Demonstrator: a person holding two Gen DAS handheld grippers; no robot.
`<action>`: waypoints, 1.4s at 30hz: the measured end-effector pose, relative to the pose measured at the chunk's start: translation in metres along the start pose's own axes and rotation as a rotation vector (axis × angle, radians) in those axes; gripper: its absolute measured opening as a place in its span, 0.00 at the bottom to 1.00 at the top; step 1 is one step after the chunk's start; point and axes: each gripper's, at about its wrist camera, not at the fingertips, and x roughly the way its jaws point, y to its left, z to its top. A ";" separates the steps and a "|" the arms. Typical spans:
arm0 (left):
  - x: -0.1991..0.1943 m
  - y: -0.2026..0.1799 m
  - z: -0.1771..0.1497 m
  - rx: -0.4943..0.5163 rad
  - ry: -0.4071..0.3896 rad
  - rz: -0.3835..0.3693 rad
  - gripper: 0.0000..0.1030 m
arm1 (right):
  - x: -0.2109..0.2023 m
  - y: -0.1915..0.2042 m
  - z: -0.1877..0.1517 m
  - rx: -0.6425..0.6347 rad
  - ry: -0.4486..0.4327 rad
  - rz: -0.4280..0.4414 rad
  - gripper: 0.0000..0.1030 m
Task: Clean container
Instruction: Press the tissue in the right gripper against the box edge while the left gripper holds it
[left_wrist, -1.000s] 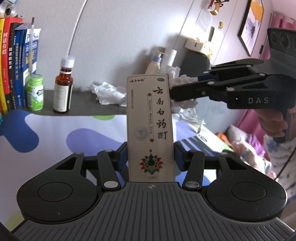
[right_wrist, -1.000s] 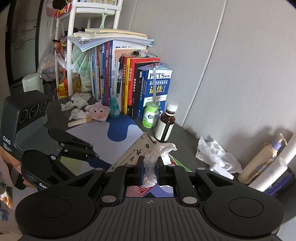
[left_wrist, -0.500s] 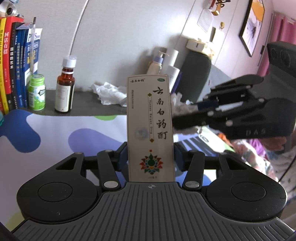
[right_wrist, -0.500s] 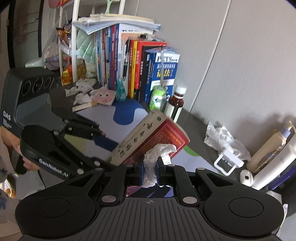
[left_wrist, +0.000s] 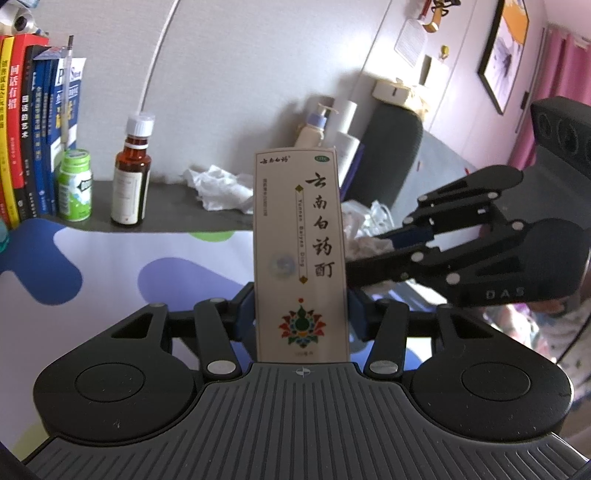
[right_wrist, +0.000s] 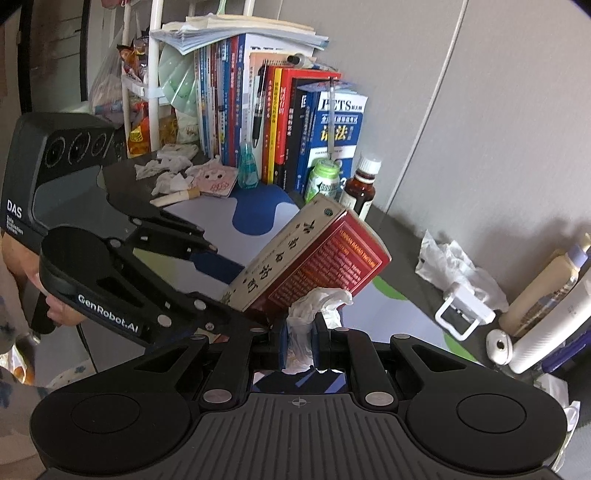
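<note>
Cardboard box (left_wrist: 300, 254) ×1 (clamped), tissue wad (right_wrist: 312, 308) ×1.

The cream box (left_wrist: 301, 254) reads "Yunnan Baiyao Ding" down its face beside large Chinese characters. "DAS" shows on the right gripper's body (left_wrist: 504, 293); "DAS" and "GenRobot.AI" sit on the left gripper's body (right_wrist: 107, 310). A blue book (right_wrist: 341, 122) says "PETS".

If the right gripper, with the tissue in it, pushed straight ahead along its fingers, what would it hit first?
Most likely the red side of the box held in the left gripper. The tissue clamped in the right gripper already seems to touch it, though depth is hard to judge.
</note>
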 end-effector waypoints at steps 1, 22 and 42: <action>0.000 0.000 0.000 -0.001 0.000 0.000 0.47 | -0.001 0.000 0.000 0.000 -0.002 -0.001 0.12; 0.003 -0.004 -0.002 0.003 0.008 -0.014 0.48 | -0.012 -0.014 0.023 -0.002 -0.064 -0.028 0.12; 0.002 0.001 -0.002 -0.005 0.005 -0.006 0.47 | 0.004 -0.001 0.000 0.001 0.012 0.016 0.12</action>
